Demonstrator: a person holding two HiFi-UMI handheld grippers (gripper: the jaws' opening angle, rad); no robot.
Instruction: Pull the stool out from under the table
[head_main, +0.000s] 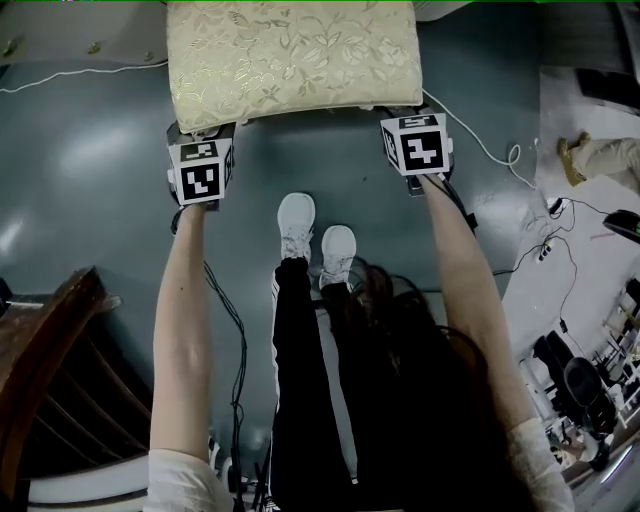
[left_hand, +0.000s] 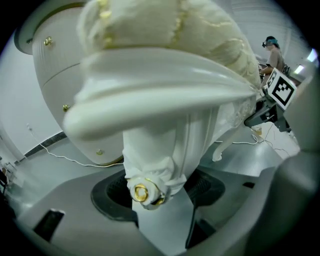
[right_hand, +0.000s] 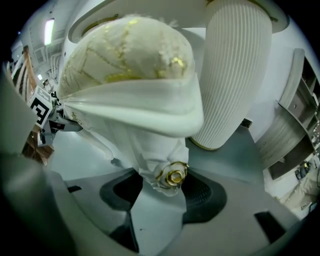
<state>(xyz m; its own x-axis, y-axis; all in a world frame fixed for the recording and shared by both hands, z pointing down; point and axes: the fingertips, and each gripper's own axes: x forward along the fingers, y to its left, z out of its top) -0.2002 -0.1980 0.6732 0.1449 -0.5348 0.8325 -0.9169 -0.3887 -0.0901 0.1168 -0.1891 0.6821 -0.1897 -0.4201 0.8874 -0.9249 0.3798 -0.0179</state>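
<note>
The left gripper (left_hand: 160, 194) is clamped on the left near leg (left_hand: 167, 145) of the stool (head_main: 295, 60). The white carved leg fills the gap between its 2 dark pads, and a gold-edged rosette (left_hand: 141, 192) sits right at the jaws. The right gripper (right_hand: 162, 192) holds the right near leg (right_hand: 157, 150) the same way, with a second rosette (right_hand: 175, 176) between its pads. The stool's cream, gold-patterned cushion (head_main: 300, 40) lies directly ahead of both grippers and spans from one to the other; each gripper reaches in under a near corner of the seat.

Just past the stool from the right gripper rises the table's white ribbed pedestal (right_hand: 232, 75). Ahead of the left gripper is a smooth white rounded table base (left_hand: 52, 90) set with gold studs.

Behind the grippers, between the 2 forearms, the person's 2 white shoes (head_main: 296, 225) stand on the grey floor. A black cable (head_main: 225, 310) trails back from the left gripper. A white cable (head_main: 480, 140) lies on the floor just outside the right gripper. A dark wooden chair (head_main: 50, 370) stands well behind the left gripper, on its outer side.
</note>
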